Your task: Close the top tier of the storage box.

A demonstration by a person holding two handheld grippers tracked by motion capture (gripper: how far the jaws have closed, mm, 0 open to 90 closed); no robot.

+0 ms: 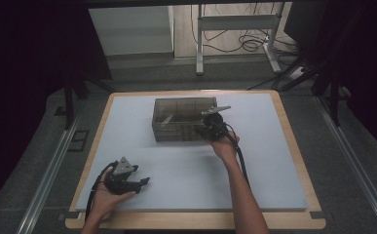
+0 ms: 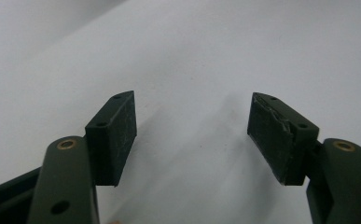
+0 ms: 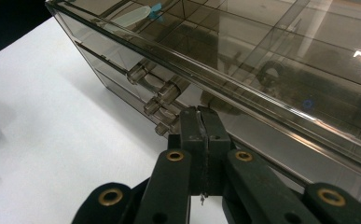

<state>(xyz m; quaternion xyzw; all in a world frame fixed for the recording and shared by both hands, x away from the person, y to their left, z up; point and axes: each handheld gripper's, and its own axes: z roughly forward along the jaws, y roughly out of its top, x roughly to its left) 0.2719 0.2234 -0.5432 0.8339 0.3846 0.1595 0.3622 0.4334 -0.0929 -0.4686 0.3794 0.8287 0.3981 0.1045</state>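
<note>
Pale blue mat [image 1: 186,180] covers the wooden table [image 1: 293,141]; grey floor [image 1: 351,161] around.

Box [image 1: 183,119] at mat [image 1: 186,165] rear-center; right tongs [image 1: 206,130] at its front, left tongs [image 1: 144,182] near-left.

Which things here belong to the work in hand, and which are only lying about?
In the work:
- smoky clear drawer box
- its small round knobs
- right tool, shut, at the box front

Lying about:
- left tool, open over the bare white mat
- desk frame and cables behind
</note>
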